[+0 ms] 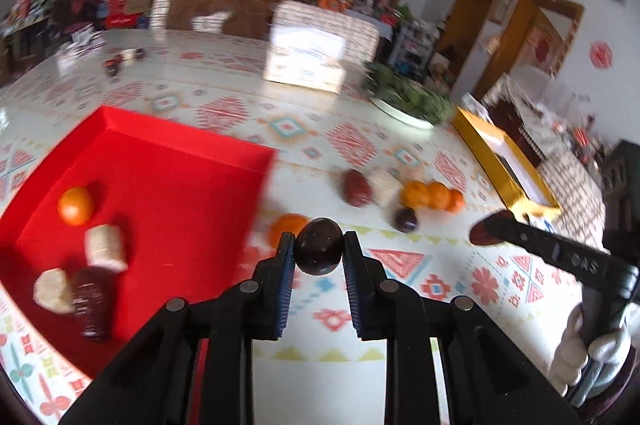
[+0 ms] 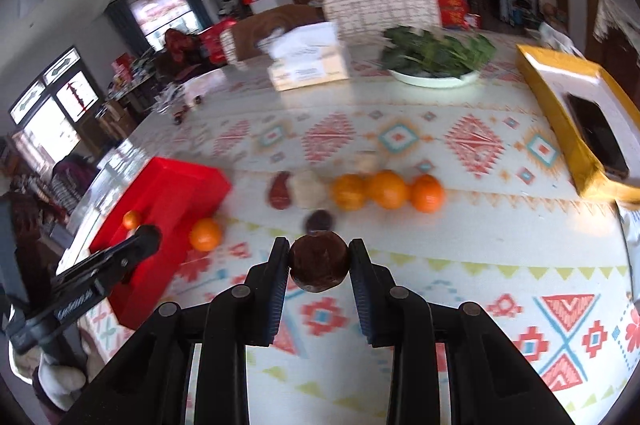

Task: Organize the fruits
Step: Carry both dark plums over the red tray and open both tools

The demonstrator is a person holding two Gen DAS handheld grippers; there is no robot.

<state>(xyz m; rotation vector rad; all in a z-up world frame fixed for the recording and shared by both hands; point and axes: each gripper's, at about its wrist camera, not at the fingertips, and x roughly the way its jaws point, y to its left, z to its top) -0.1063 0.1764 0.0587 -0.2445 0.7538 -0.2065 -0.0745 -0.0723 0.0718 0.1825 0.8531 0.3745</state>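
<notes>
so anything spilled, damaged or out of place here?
Nothing stands out. Loose oranges sit on the tablecloth beside the red tray, unsorted rather than spilled. Each gripper, left and right, holds a dark fruit cleanly.

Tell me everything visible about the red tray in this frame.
The red tray is a shallow, square-cornered tray of glossy, plastic-looking material with raised sloping walls. It lies flat on the patterned tablecloth, at the left of the table. Inside lie one orange, two pale blocks and a dark red fruit. Another orange on the cloth sits close to its right wall; contact is unclear.
</notes>
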